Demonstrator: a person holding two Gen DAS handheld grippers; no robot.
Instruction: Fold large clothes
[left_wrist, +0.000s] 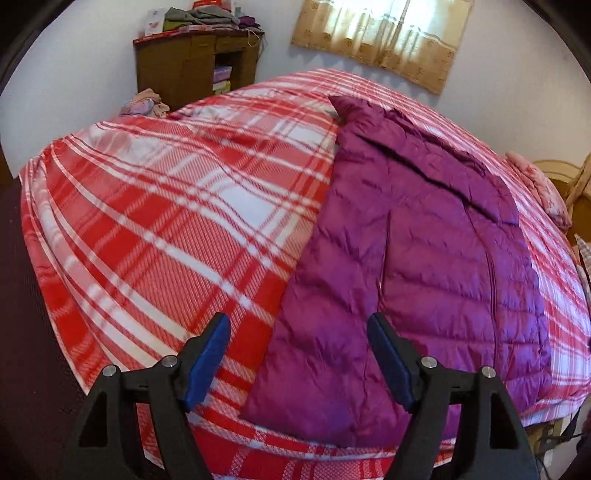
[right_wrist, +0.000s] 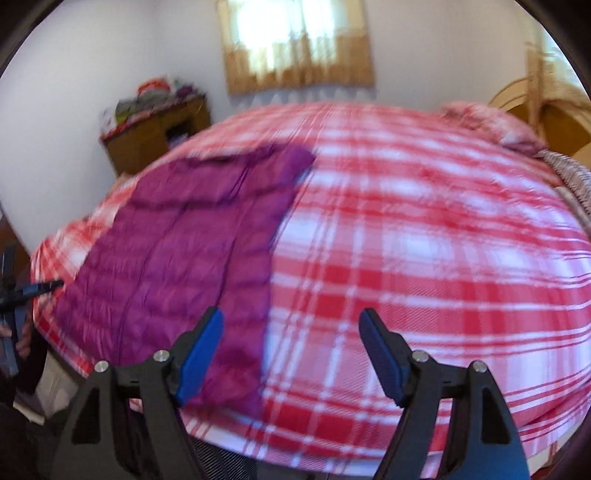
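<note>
The left claw (left_wrist: 299, 325) is spread wide and holds nothing, hanging above the near hem of a purple puffer jacket (left_wrist: 417, 266). The right claw (right_wrist: 291, 321) is equally wide and bare, poised over the jacket's right edge where it meets the red and white plaid bedspread (right_wrist: 424, 258). The jacket (right_wrist: 177, 251) lies flat on the bed, folded into a long narrow strip. Past the bed stand a brown cabinet (left_wrist: 192, 62) and a curtained window (left_wrist: 384, 33)

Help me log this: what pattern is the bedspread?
Red-and-white plaid bedspread, clearest in the left wrist view.
</note>
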